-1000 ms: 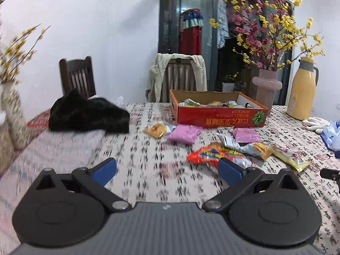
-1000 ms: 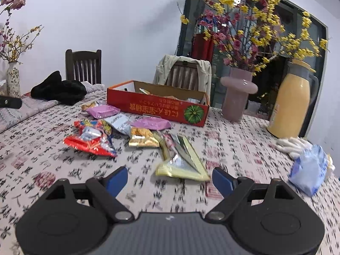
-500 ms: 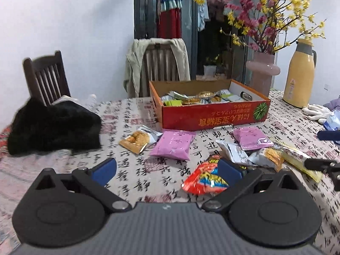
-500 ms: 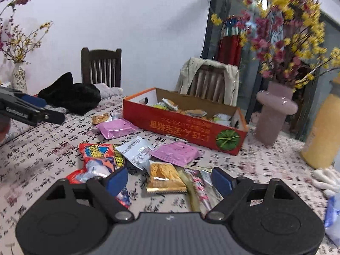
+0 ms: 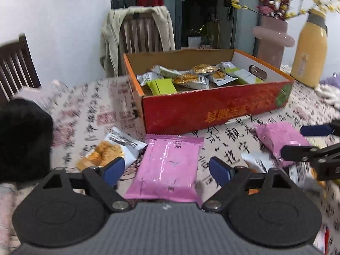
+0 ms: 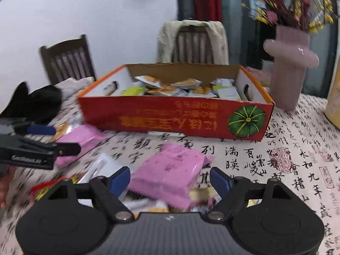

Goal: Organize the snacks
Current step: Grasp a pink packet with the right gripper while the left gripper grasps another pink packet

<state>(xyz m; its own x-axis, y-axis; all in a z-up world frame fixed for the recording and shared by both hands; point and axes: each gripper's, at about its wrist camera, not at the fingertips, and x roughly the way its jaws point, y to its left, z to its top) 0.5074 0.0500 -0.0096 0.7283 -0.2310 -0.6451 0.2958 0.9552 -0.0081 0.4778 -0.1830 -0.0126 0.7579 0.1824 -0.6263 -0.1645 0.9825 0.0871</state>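
Observation:
A red cardboard box point(image 5: 212, 110) point(image 6: 170, 119) with several wrapped snacks in it stands on the patterned tablecloth. In front of it lie two pink packets. My left gripper point(image 5: 166, 170) hovers over the left pink packet point(image 5: 170, 165), which lies between its blue pads; the jaws are closing and the pads do not press on it. My right gripper point(image 6: 170, 178) straddles the right pink packet point(image 6: 170, 174) in the same way, jaws closing, pads close to its edges. Each gripper shows in the other's view: the right gripper point(image 5: 303, 140), the left gripper point(image 6: 57, 139).
An orange-and-white packet point(image 5: 106, 153) lies left of the left pink packet, with more loose packets point(image 6: 99, 167) under the right gripper. A black cloth point(image 5: 21, 140) lies at the left, and a pink vase point(image 6: 291, 63) and a yellow flask point(image 5: 310, 48) stand at the right. Chairs point(image 6: 68, 59) stand behind the table.
Both grippers have moved forward and down toward the box. Each now has a pink packet between its pads, and the left jaws have narrowed.

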